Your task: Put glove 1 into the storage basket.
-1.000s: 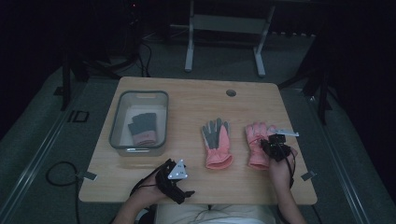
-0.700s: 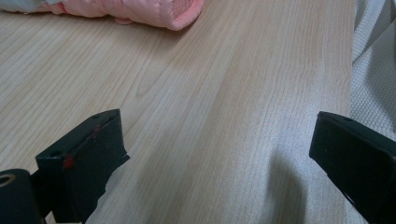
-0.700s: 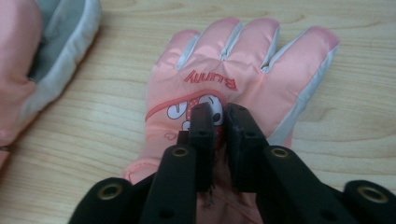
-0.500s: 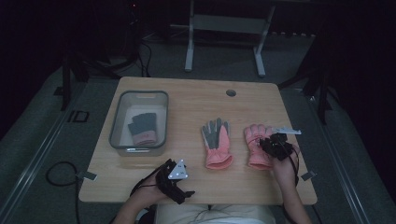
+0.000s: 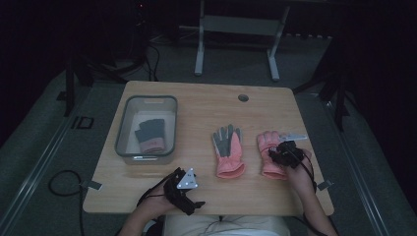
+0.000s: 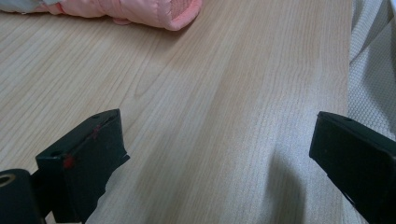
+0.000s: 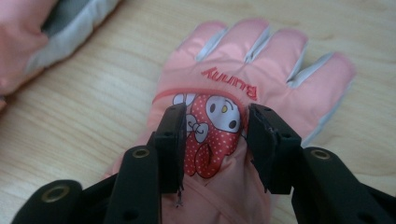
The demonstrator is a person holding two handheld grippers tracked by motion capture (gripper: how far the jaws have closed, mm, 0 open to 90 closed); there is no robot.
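While right tool (image 7: 214, 140) jaws have just been opening, pink glove (image 7: 261, 60) beneath them

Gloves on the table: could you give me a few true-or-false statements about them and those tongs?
1. Two pink gloves lie on the table. True: the left pink glove and the right pink glove.
2. The right tongs straddle the cartoon patch. True; they have just been opening.
3. The bin is empty. False: a dark glove lies inside.
4. The left tongs grip a glove. False: they are open over bare wood.
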